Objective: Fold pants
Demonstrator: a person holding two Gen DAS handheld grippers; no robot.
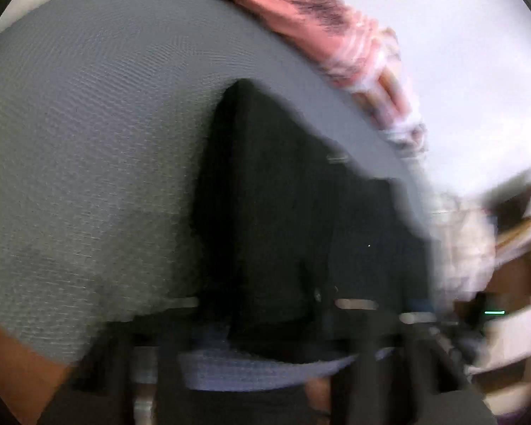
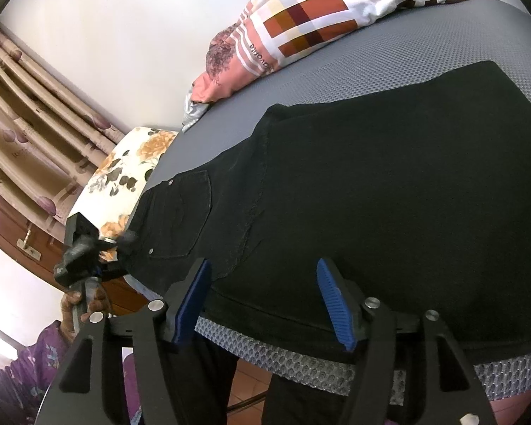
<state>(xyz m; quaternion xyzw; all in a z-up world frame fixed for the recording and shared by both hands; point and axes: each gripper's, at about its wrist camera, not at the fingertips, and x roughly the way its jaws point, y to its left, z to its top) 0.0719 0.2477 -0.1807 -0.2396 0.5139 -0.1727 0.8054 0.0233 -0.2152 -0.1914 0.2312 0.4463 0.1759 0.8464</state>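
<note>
Black pants (image 2: 354, 191) lie spread on a grey mesh mat (image 2: 389, 67), back pocket up, with the legs hanging over the near edge. My right gripper (image 2: 262, 276) is open, its blue pads (image 2: 331, 297) astride the pants' near edge. My left gripper (image 2: 118, 248) shows in the right wrist view at the waistband corner, pinching the fabric there. The left wrist view is heavily blurred; the pants (image 1: 283, 212) fill its middle on the mat (image 1: 88, 141), and my own fingers (image 1: 230, 372) are smeared at the bottom.
A pink printed garment (image 2: 226, 67) and a checked pillow (image 2: 318, 17) lie at the mat's far edge. A floral cushion (image 2: 124, 173) sits off the left end. Curtains (image 2: 24, 124) and a wooden cabinet (image 2: 17, 230) stand at left. Tiled floor (image 2: 251, 382) shows below.
</note>
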